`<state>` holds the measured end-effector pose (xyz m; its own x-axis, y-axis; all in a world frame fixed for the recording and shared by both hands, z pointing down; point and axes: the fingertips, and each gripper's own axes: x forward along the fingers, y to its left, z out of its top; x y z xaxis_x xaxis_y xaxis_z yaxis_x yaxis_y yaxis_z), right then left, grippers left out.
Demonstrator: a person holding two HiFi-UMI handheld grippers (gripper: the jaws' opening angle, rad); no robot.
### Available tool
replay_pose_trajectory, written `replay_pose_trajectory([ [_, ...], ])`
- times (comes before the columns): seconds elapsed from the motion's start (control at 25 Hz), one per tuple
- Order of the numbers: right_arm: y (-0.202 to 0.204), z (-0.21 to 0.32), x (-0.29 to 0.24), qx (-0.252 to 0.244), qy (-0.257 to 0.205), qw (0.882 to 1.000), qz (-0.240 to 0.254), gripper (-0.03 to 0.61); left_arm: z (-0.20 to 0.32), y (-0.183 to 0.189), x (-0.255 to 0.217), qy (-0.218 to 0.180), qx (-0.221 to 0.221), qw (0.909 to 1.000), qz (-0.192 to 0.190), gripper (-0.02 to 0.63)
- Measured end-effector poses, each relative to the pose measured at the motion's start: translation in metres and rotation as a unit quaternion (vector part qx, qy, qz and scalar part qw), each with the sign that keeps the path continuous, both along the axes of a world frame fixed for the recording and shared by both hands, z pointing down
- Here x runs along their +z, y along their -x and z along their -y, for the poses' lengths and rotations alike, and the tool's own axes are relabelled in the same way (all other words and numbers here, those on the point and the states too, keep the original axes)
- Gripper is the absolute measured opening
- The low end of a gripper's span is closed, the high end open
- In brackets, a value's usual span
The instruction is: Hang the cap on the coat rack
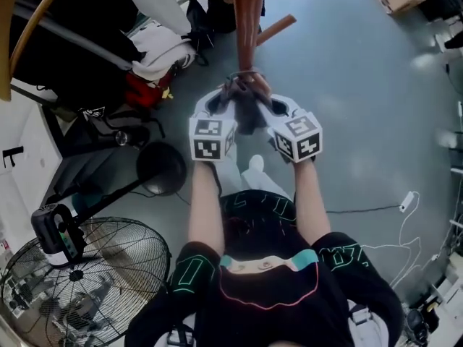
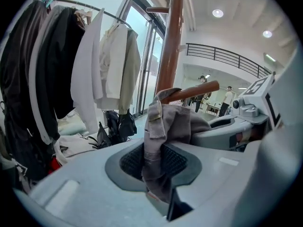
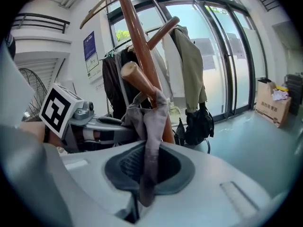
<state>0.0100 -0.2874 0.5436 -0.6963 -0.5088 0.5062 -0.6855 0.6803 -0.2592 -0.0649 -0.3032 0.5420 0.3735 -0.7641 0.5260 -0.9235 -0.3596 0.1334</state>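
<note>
- The cap (image 2: 165,124) is draped over a wooden peg (image 2: 201,89) of the coat rack (image 2: 173,37), and its cloth hangs down on both sides of the peg.
- The left gripper (image 2: 158,167) has its jaws clamped on one hanging fold. The right gripper (image 3: 147,167) has its jaws nearly together, pinching another strip.
- If one side is let go first, the pull from the other side may drag the cap off the peg's tip to the floor.
- If a gripper backs away with cloth still caught in its pads, the cap would be pulled off.

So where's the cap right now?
Centre-top of the head view: the cap is pinched between the left gripper and right gripper, draped over a peg of the coat rack.
</note>
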Motion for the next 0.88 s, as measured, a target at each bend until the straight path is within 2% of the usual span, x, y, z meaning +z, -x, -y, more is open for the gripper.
replay_pose_trajectory([
  [0.16,0.008,0.004,0.013,0.006,0.011,1.000,-0.015,0.023,-0.004,-0.001,0.012,0.003,0.020,0.9997,0.010,0.084],
  [0.28,0.011,0.003,0.021,0.008,0.013,0.999,-0.034,0.029,-0.006,0.001,0.023,0.016,0.004,0.9998,0.013,0.097],
  [0.32,0.011,0.003,0.023,0.010,0.011,0.999,-0.041,0.039,-0.006,0.002,0.025,0.018,-0.003,0.9998,0.009,0.104],
  [0.44,0.004,0.003,0.026,0.020,0.002,0.998,-0.058,0.165,-0.007,0.004,0.028,0.020,-0.011,0.9997,0.009,0.155],
  [0.48,0.001,0.002,0.026,0.021,0.001,0.998,-0.060,0.184,-0.009,0.004,0.031,0.024,-0.009,0.9996,0.014,0.182],
  [0.56,-0.006,-0.001,0.023,0.023,0.000,0.998,-0.058,0.186,-0.016,0.006,0.036,0.036,-0.007,0.9991,0.023,0.227],
  [0.68,-0.017,-0.001,0.014,0.034,-0.015,0.997,-0.061,0.186,-0.021,0.008,0.032,0.031,-0.020,0.9991,0.019,0.236],
  [0.76,-0.024,0.000,0.004,0.045,-0.031,0.997,-0.059,0.186,-0.021,0.009,0.019,0.006,-0.029,0.9995,0.011,0.215],
  [0.88,-0.035,0.000,-0.022,0.058,-0.062,0.996,-0.038,0.145,-0.020,0.006,-0.024,-0.061,-0.038,0.9974,0.010,0.068],
])
